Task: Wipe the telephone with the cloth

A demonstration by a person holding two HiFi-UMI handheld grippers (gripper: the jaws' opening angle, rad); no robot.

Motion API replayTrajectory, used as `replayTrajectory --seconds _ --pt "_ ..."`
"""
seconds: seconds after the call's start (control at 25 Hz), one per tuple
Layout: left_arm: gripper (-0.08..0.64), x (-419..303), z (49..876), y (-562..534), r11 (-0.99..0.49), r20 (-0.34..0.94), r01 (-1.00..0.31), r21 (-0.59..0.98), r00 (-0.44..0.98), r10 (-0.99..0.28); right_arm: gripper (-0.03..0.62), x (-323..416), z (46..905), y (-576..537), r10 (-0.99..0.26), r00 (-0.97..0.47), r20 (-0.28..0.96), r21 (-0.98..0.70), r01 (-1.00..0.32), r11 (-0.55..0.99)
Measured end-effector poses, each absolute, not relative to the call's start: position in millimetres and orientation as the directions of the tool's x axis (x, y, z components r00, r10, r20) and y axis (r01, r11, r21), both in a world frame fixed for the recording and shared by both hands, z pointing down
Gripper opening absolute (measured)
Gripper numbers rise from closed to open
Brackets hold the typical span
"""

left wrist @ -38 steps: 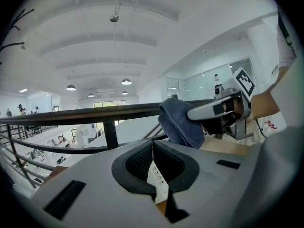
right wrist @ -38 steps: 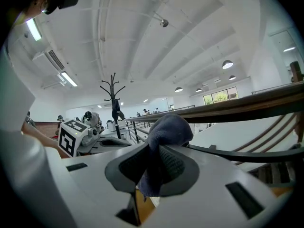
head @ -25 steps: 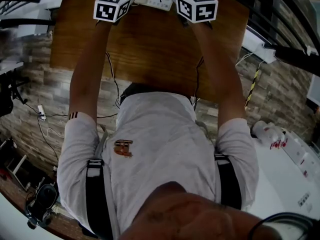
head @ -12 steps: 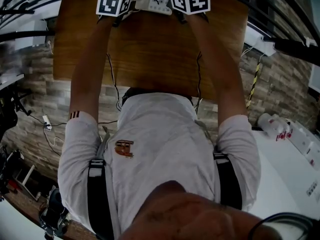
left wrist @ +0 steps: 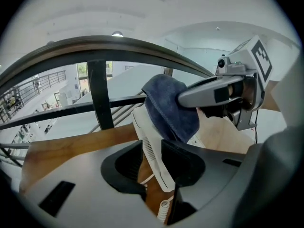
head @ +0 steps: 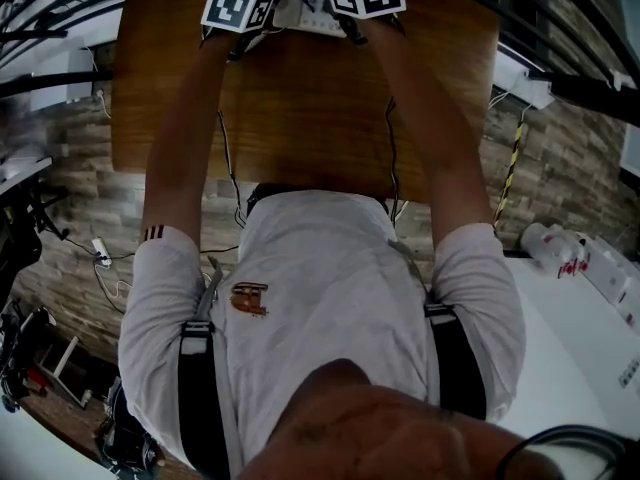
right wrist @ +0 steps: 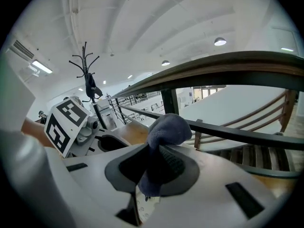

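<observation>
A white telephone (head: 303, 8) lies at the far edge of the wooden table (head: 300, 118), between my two grippers. The left gripper (left wrist: 152, 163) is shut on the telephone's body (left wrist: 153, 148), which stands tilted between its jaws; the coiled cord (left wrist: 164, 210) hangs below. The right gripper (right wrist: 152, 167) is shut on a dark blue cloth (right wrist: 168, 127). In the left gripper view, the cloth (left wrist: 168, 108) presses on the telephone's upper end, under the right gripper (left wrist: 187, 99). A bit of keypad (right wrist: 144, 202) shows under the right jaws.
A dark railing (left wrist: 99, 94) runs just past the table's far edge, with an open hall beyond. A coat stand (right wrist: 88, 80) rises at the back left. A white counter (head: 580, 338) with bottles (head: 550, 243) stands to my right; cables (head: 100, 253) trail on the floor at left.
Both marker cubes have slid up and away. The right gripper has shifted left with the cloth, closer to the left gripper and over the telephone.
</observation>
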State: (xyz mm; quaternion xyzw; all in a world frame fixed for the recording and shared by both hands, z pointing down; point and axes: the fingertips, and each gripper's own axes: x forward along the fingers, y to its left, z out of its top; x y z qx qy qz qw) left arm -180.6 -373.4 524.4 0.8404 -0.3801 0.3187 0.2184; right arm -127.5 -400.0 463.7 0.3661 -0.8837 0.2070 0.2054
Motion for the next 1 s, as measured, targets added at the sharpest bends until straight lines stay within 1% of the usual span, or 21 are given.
replayTrajectory --seconds 0.24,0.48,0.6,0.8,1.0 --pt "0.123 -180.3 533.4 -375.1 -0.629 0.729 -0.768 0.126 0.501 -0.466 0.074 -128.1 477.1 -412.8 -0.552 -0.618 0.56 -0.219 -0.753 0.62" --pt "0.124 -177.0 533.0 -372.3 -0.636 0.726 -0.762 0.124 0.506 -0.465 0.074 -109.1 488.9 -417.4 -0.558 -0.56 0.612 -0.189 -0.789 0.585" --pt "0.124 -177.4 533.7 -371.4 -0.642 0.724 -0.758 0.114 0.506 -0.469 0.074 -106.1 490.6 -415.3 -0.568 -0.564 0.599 -0.191 -0.79 0.583" --pt "0.123 -175.9 529.0 -376.1 -0.64 0.696 -0.762 0.101 0.513 -0.501 0.074 -105.5 479.2 -413.1 -0.59 -0.602 0.538 -0.197 -0.77 0.606" --pt "0.123 -171.0 522.1 -376.3 -0.645 0.69 -0.756 0.109 0.525 -0.498 0.074 -102.1 472.0 -412.4 -0.597 -0.6 0.532 -0.19 -0.772 0.606"
